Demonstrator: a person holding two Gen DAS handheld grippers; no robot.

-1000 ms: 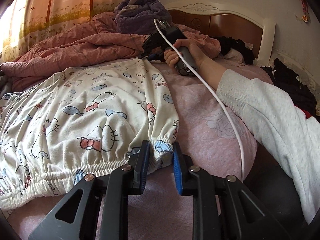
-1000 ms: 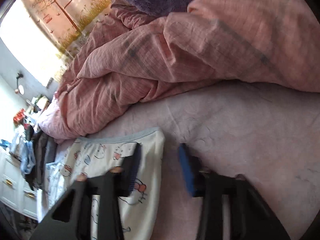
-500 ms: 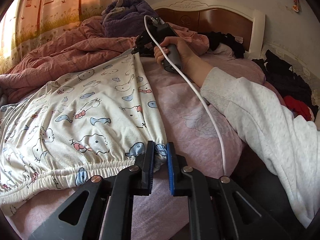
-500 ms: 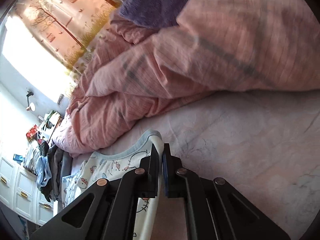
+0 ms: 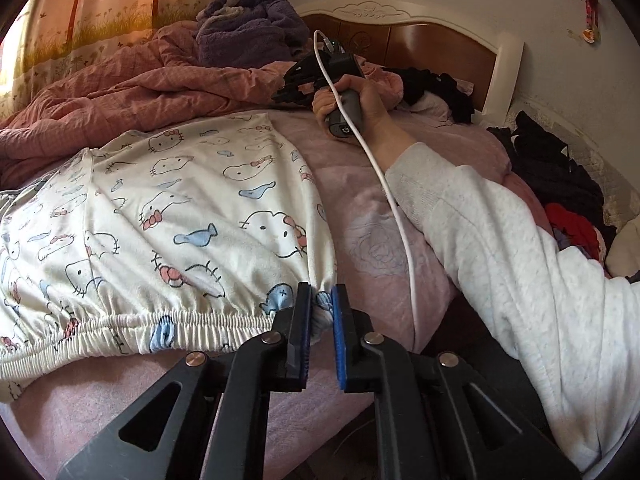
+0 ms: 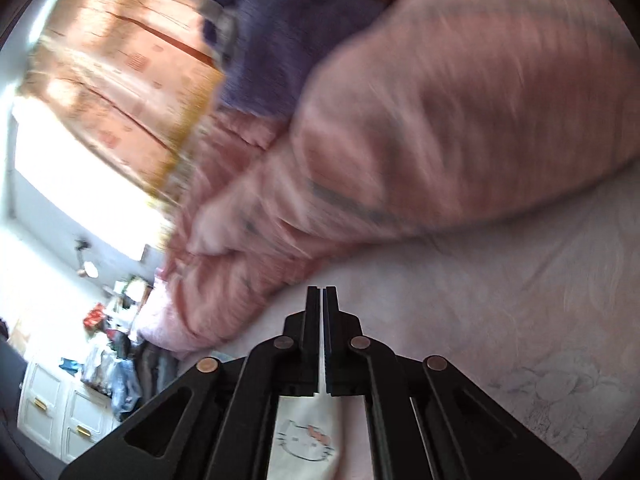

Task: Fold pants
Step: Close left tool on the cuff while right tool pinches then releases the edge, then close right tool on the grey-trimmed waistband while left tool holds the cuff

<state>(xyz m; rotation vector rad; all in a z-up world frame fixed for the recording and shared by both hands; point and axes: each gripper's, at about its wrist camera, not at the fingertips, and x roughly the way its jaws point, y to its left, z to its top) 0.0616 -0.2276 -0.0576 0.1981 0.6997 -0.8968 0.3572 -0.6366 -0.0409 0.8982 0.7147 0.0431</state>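
From the left wrist: the left tool (image 5: 321, 312) is clenched on the corner of the pants (image 5: 168, 216), its two pads nearly together with the gathered elastic waistband bunched between them. The white cartoon-print pants spread away to the left of this tool and ahead of it across the pink bed sheet (image 5: 372, 240). Far ahead and slightly right, a hand (image 5: 360, 100) in a white sleeve (image 5: 500, 248) holds the right tool (image 5: 282, 94), a white cable (image 5: 400, 220) trailing back from it; that tool sits just past the far end of the pants, against the rumpled pink quilt (image 5: 140, 92). Over to the right wrist, heavily blurred: the right tool (image 6: 322, 300) is clamped almost fully closed, a thin strip of white fabric pinched in the slit, and the pants (image 6: 304, 436) hang below it between its arms. Pink quilt (image 6: 400, 140) looms ahead.
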